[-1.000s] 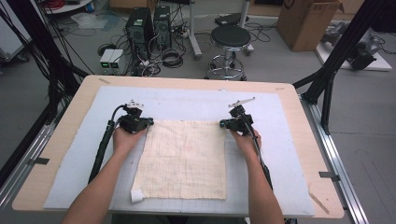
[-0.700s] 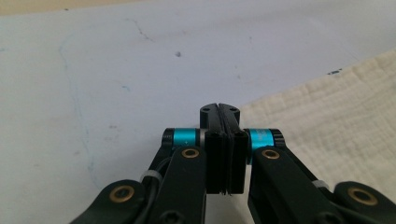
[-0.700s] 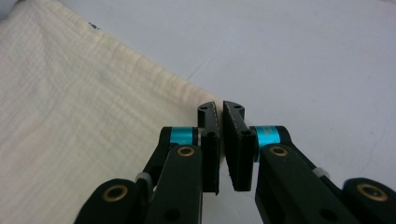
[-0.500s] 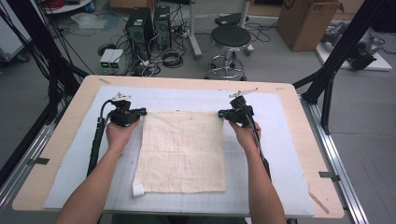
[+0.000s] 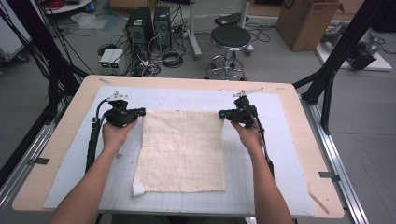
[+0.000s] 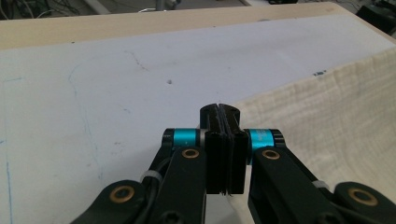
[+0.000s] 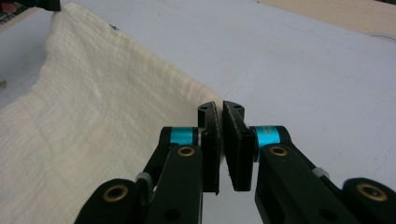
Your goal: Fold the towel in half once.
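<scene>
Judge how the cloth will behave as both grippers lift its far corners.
Probably floppy: the cloth drapes in soft folds from the right gripper. Likely light, since its thin weave lies flat on the mat. It should sag between the corners.

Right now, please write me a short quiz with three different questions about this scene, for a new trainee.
1. True or false: the cream cloth lies on the white mat with its two far corners pinched.
2. The left gripper grips which corner of the cloth as seen in the high view? A) far left B) near left C) near right
3. Fill in: behind the table, on the floor, stands a round black ____.

Key
1. True; the right gripper takes the far right corner.
2. A
3. stool
</scene>
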A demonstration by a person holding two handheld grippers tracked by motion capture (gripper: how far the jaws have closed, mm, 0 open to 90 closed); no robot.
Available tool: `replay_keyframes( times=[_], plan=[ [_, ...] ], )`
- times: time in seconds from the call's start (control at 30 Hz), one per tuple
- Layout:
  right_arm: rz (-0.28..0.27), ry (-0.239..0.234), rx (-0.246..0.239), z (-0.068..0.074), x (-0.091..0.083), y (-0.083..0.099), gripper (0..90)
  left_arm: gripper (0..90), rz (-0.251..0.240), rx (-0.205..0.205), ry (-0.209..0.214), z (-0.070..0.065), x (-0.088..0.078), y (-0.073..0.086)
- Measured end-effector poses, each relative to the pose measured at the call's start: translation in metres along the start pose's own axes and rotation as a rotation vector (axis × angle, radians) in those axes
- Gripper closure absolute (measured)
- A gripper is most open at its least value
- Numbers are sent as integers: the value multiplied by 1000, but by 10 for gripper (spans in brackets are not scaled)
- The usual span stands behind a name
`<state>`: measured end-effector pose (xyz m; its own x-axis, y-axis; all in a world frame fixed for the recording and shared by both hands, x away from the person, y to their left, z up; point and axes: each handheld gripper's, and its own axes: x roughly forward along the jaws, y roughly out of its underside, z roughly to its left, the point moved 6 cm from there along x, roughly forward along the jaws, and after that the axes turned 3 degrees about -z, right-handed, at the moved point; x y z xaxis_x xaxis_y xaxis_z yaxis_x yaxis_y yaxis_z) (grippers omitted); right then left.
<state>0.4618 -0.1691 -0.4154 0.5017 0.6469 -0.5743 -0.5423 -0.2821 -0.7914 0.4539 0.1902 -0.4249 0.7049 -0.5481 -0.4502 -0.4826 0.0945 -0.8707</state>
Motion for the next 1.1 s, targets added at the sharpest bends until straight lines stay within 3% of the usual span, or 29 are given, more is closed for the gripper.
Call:
replay_keyframes(
  times=[0.47,0.87,1.1],
  plan=[
    [-64,-78,43,11,-19,9,857,886,-2,17,70,-13,-21,3],
    [-81,-128,0,28,-33,13,858,887,-19,49,120,-28,-38,6],
    [-67,-138,-12,34,-38,15,859,887,-23,44,128,-26,-49,13]
  ],
)
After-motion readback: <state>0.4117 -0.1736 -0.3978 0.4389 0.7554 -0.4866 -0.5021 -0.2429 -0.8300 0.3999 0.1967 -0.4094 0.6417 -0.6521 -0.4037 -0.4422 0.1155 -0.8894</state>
